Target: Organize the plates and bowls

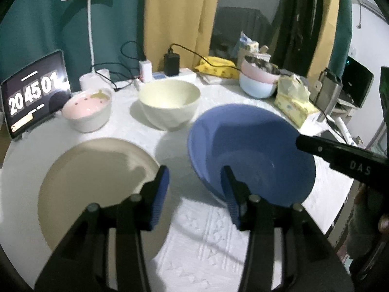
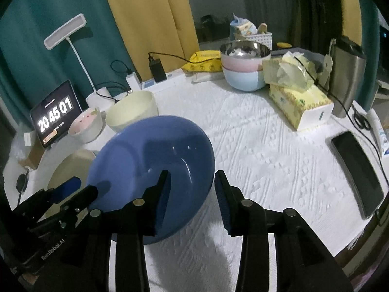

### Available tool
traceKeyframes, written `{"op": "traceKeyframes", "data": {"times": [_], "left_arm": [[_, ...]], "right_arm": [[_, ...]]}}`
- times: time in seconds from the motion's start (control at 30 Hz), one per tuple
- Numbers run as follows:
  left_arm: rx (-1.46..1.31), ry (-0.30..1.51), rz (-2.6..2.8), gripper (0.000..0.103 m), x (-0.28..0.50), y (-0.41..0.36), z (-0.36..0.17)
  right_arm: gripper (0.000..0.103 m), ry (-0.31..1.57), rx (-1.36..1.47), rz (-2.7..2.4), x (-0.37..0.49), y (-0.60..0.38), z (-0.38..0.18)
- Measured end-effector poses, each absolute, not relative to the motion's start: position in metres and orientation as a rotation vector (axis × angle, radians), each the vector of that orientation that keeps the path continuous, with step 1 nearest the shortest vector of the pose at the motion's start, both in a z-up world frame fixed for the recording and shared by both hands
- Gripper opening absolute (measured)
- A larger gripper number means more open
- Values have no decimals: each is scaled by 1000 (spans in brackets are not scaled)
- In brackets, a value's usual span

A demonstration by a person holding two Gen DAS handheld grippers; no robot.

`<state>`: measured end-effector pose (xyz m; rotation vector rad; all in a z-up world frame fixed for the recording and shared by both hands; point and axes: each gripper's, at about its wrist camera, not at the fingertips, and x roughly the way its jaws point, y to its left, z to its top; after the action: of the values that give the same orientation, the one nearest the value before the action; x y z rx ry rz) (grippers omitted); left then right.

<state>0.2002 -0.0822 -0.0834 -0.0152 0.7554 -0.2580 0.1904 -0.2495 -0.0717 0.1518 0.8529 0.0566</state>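
Observation:
A blue bowl is tilted above the white tablecloth. My left gripper is open, its right finger inside the bowl's near rim, its left finger outside. My right gripper is open too, its left finger over the bowl's rim, its right finger outside. A beige plate lies to the left. A cream bowl and a small pink-lined bowl stand behind. A steel bowl sits atop stacked pink and light-blue bowls at the back.
A tablet clock, a desk lamp, chargers with cables and a tissue box line the table's back. A phone and a steel cup are at the right edge.

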Motion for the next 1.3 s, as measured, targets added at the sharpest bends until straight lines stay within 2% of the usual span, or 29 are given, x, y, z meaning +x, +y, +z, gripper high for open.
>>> {"op": "traceKeyframes", "data": {"times": [0.53, 1.3], "left_arm": [[-45, 673, -203, 46, 215, -58, -48], [-54, 646, -149, 46, 262, -37, -37]], "right_arm": [[39, 788, 113, 90, 207, -240, -40], [39, 789, 65, 154, 264, -213, -32]]}}
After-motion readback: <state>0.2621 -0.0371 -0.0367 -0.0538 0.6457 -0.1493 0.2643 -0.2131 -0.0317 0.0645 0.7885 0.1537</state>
